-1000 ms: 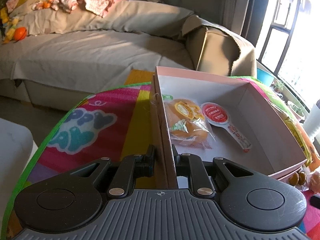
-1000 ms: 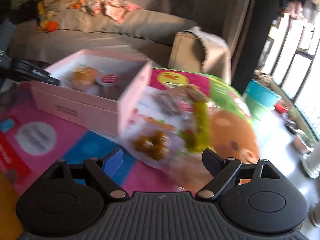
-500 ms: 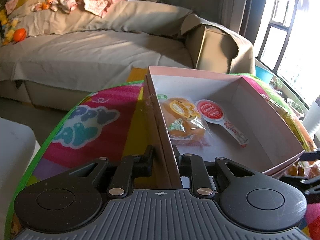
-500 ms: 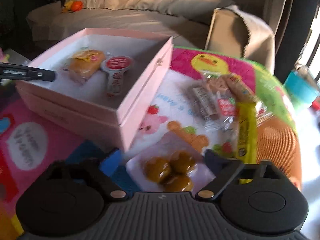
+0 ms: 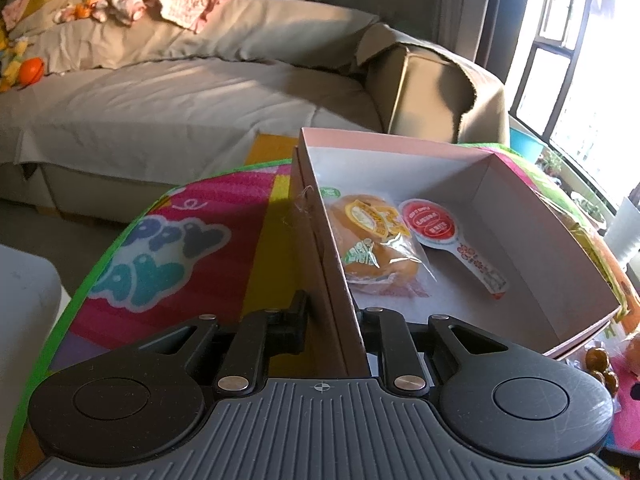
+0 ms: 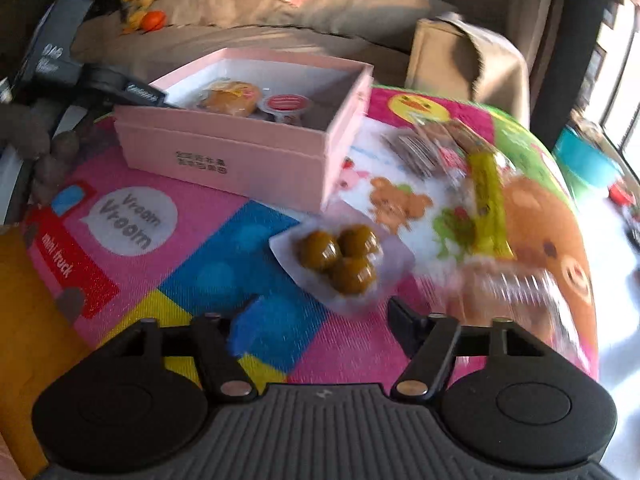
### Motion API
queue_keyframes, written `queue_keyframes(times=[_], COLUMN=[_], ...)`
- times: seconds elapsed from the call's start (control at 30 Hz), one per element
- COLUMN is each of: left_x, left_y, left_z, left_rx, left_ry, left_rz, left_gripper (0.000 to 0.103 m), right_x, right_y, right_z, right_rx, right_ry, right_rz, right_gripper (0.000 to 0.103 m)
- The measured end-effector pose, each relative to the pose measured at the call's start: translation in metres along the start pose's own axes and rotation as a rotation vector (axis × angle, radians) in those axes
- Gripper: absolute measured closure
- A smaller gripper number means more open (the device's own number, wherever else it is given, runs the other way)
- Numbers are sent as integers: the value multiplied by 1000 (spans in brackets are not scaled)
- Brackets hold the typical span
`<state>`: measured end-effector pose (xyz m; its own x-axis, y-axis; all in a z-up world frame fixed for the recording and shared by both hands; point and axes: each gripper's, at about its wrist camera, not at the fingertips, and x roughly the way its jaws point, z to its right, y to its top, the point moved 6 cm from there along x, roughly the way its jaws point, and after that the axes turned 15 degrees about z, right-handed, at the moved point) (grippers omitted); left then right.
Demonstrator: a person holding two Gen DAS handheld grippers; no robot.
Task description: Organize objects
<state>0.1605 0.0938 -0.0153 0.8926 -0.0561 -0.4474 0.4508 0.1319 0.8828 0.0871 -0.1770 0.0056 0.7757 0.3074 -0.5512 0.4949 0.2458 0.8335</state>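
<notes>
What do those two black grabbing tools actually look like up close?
Both look alike. The left gripper and the right gripper each have a grey ribbed base flanked by two round black discs, with black linkage bars on silver rivets that carry the black jaws. A small crosshair mark sits at the centre.

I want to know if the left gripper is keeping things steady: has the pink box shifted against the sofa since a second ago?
No. In the left wrist view the pink box sits about where it did against the sofa.

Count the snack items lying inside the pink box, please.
2. A wrapped bun lies by the wall near the left tongs; a red-lidded cup lies beside it, toward the middle of the pink box. Nothing else shows inside.
</notes>
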Motion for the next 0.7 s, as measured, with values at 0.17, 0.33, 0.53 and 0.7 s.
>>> queue_keyframes(times=[0.17, 0.33, 0.53, 0.7], left_x=[-9, -14, -5, 0], left_y=[-3, -5, -5, -3], left_z=[1, 0, 1, -1], left_rx=[-2, -13, 26, 31], left_ry=[18, 28, 29, -1], left_rz=[-8, -9, 12, 19], left_gripper=[84, 84, 84, 85], right_x=[7, 12, 27, 39], right_y=[-5, -6, 3, 10], right_z=[2, -4, -4, -1], right_rx=[129, 197, 171, 175], right_ry=[-20, -140, -143, -165], right_rz=[-5, 39, 22, 58], right_gripper=[0, 0, 0, 0])
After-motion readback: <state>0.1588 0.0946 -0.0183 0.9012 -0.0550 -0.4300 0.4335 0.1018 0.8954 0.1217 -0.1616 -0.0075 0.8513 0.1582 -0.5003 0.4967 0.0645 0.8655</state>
